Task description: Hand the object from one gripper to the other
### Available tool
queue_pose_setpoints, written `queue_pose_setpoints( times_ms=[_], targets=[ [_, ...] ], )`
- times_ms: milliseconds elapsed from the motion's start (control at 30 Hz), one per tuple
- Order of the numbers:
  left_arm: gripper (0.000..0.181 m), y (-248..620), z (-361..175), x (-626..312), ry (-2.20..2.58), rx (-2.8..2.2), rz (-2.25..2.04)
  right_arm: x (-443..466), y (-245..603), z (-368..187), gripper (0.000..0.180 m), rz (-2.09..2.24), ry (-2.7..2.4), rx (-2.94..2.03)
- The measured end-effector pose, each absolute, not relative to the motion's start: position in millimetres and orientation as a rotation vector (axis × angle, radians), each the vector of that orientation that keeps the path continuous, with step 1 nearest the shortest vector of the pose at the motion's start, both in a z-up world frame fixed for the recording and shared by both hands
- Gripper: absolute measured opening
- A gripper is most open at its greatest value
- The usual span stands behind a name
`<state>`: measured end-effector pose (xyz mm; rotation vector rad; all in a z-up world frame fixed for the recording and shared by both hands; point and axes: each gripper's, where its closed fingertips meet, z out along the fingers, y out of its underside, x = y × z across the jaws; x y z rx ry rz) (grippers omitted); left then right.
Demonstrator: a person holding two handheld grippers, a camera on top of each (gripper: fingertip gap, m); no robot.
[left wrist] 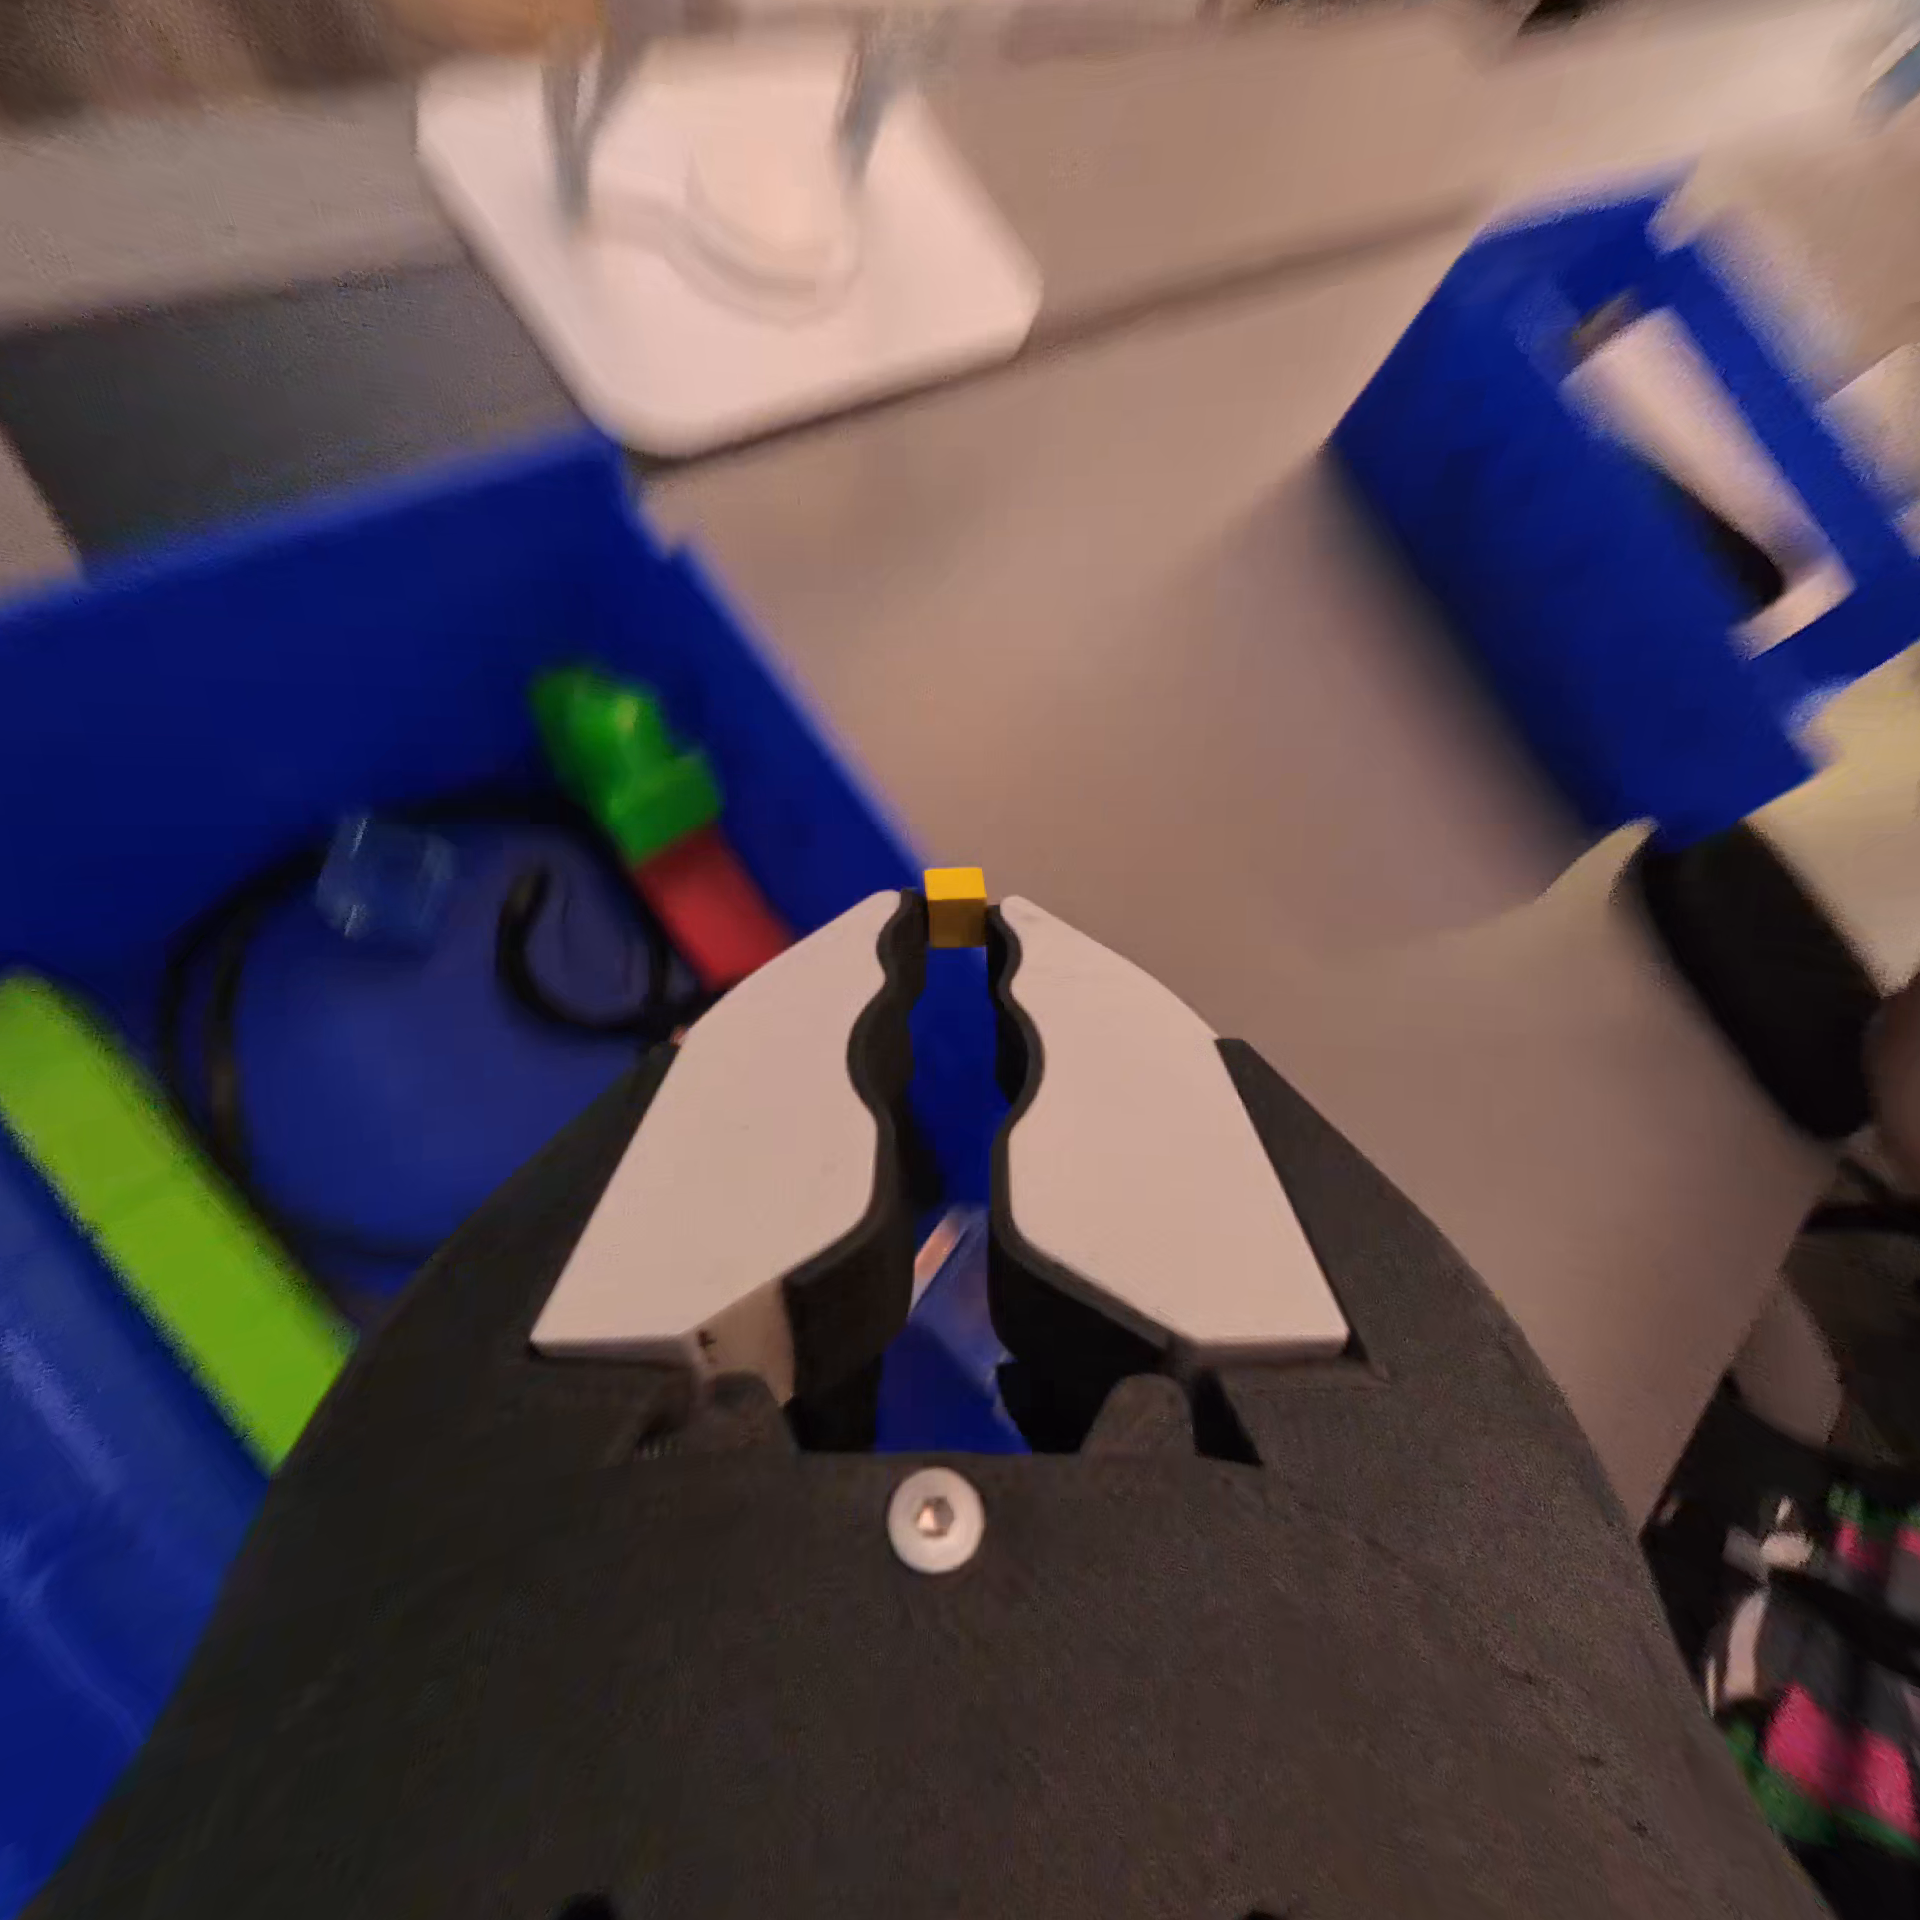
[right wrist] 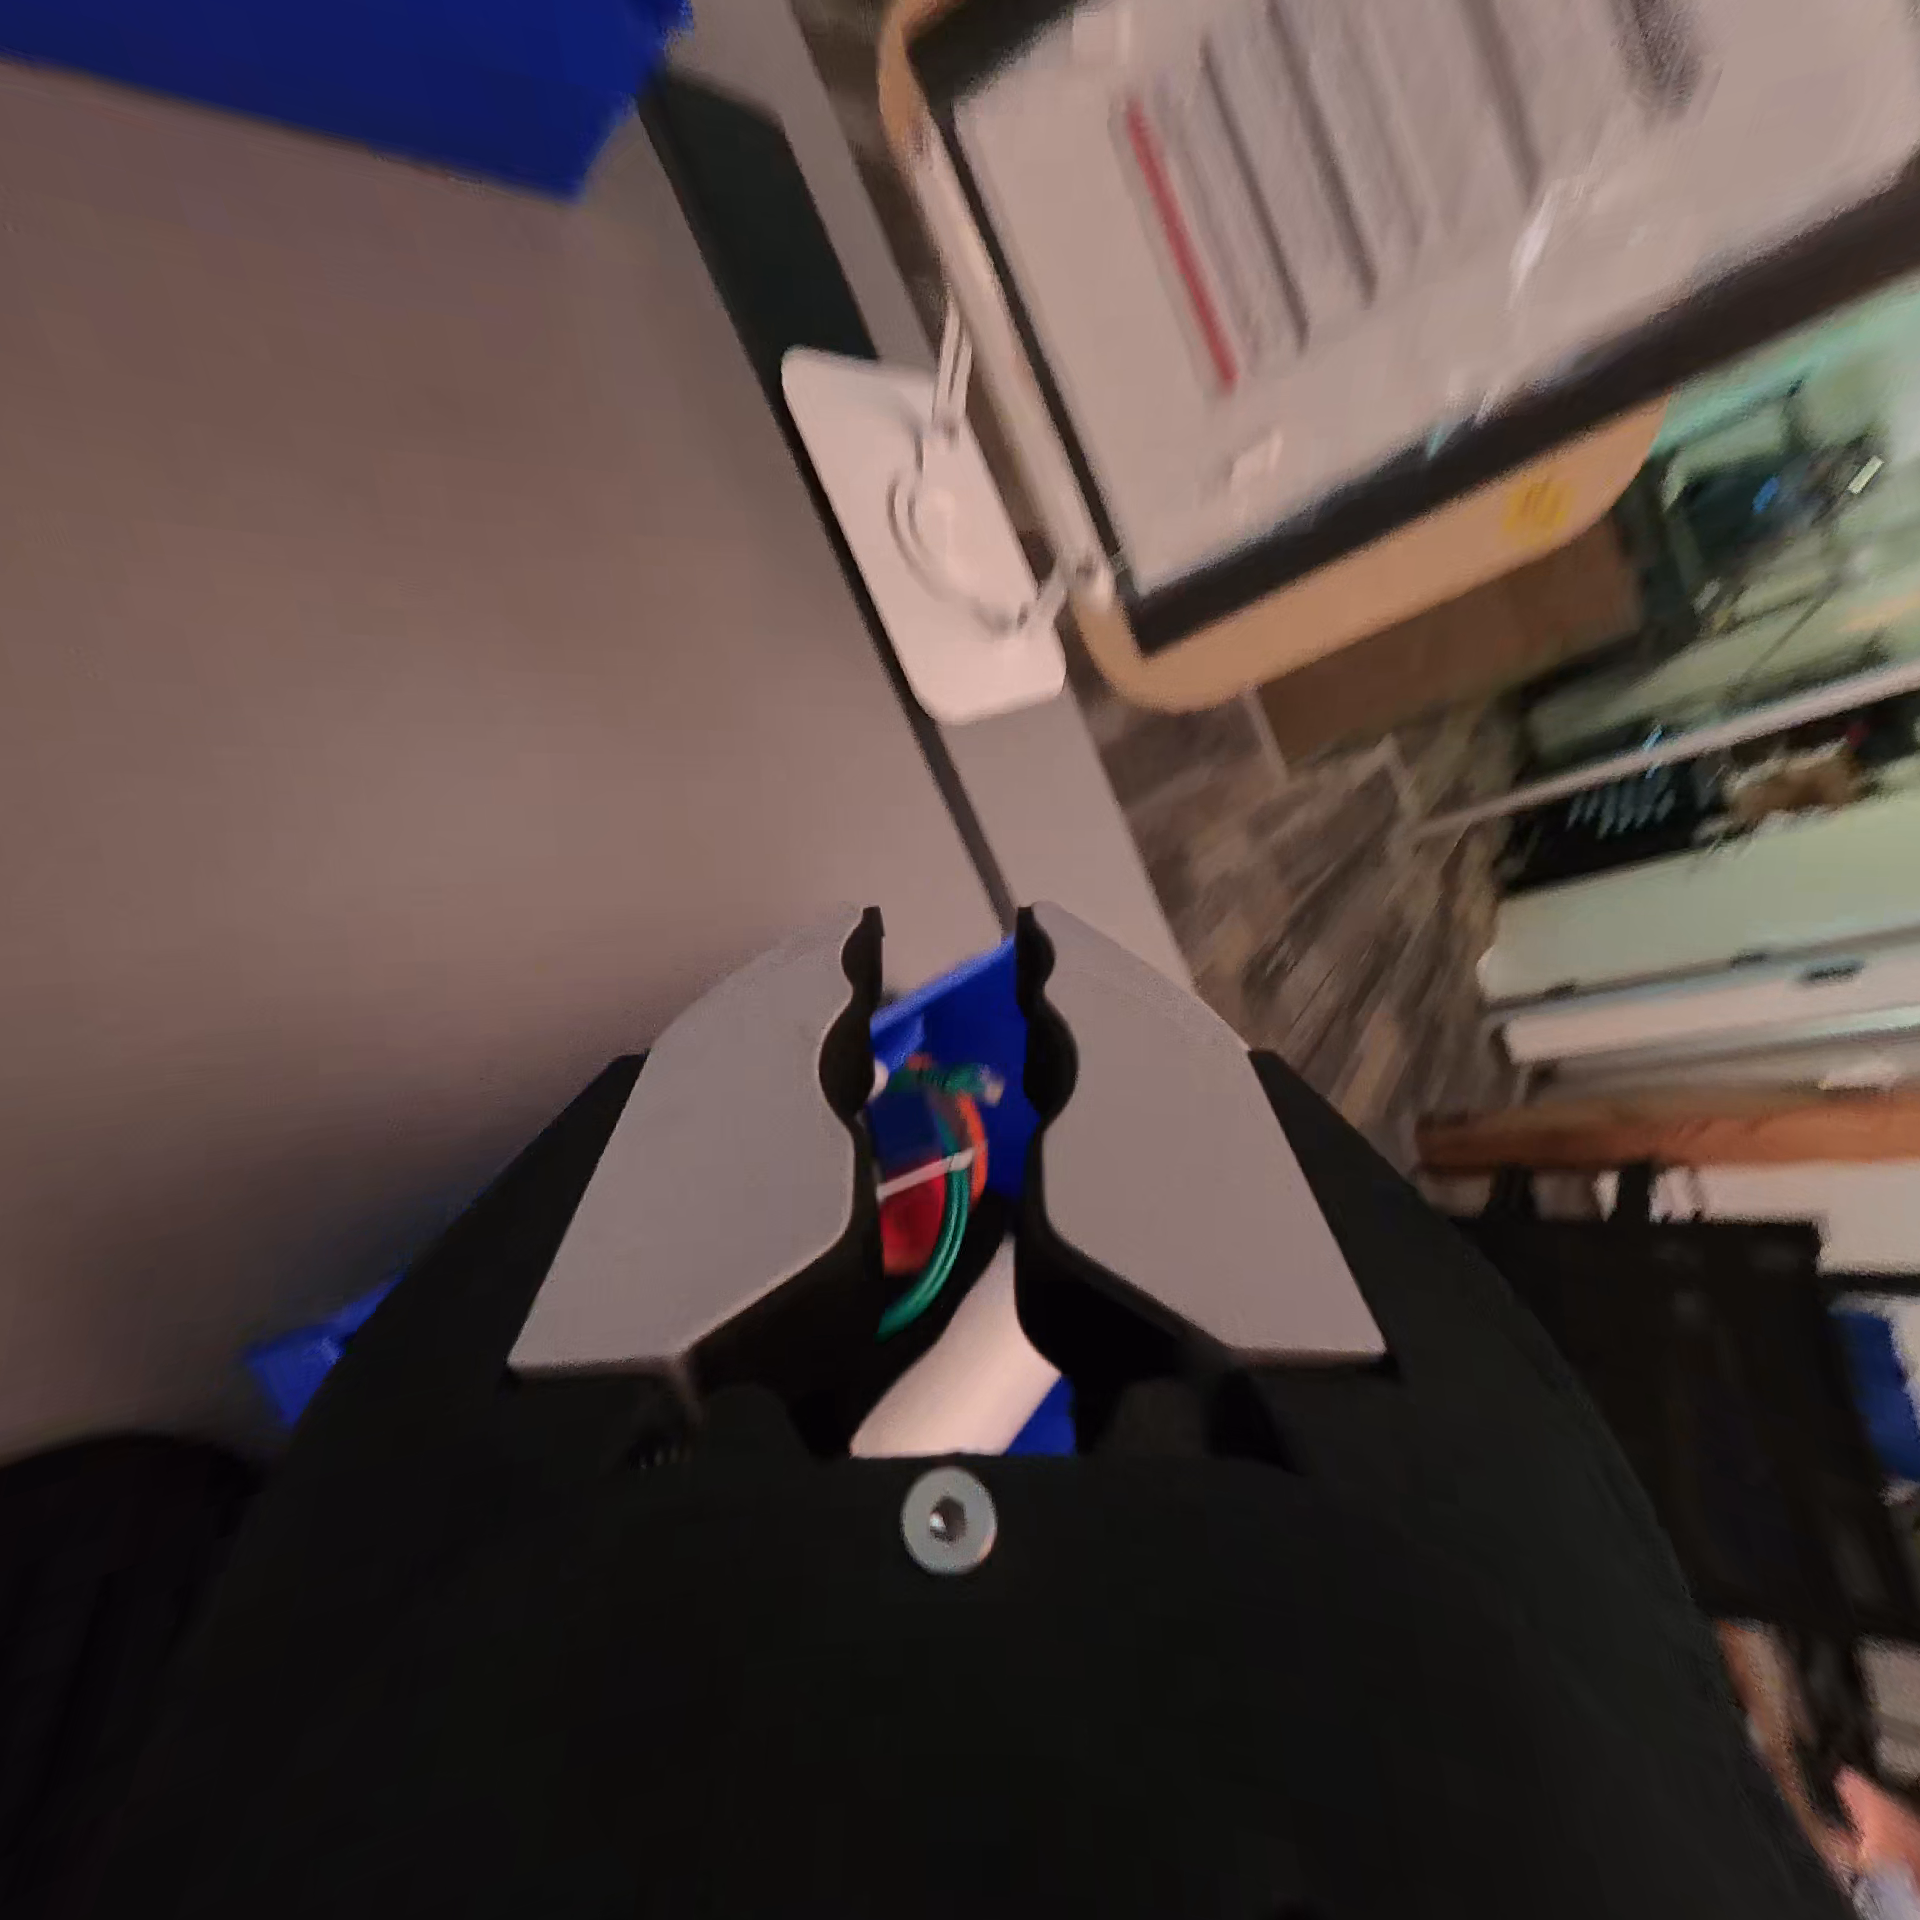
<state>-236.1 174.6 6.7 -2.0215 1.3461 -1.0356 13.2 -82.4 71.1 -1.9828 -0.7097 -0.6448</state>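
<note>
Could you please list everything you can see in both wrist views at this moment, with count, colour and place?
yellow cube: one, yellow, pinched at the left fingertips.
blue bin: one, blue, lower left of the left view, holding mixed items.
green and red part: one, inside that bin.
black cable: one loop, black, on the bin floor.
lime bar: one, lime green, at the bin's near left.
second blue bin: one, blue, upper right, blurred.
white stand base: one, white, at the back of the grey table.
left hand-held gripper: black with grey fingers, shut on the cube.
right hand-held gripper: black with grey fingers, open, empty.
</note>
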Motion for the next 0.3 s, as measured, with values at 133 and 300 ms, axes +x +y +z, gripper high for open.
queue_pose_setpoints(
  times_ms=[133,300],
  targets=[
    [0.01,109.8,88.3,-210.8,1.351,-1.54,-1.647,-49.9,-71.7,103.7,0.029,-0.633,-0.877,-1.671],
    [0.01,31.4,133.6,-209.1,1.468,-1.17,-2.153,-133.9,-76.2,127.3,0.034,-0.48,-1.022,-1.355]
  ],
)
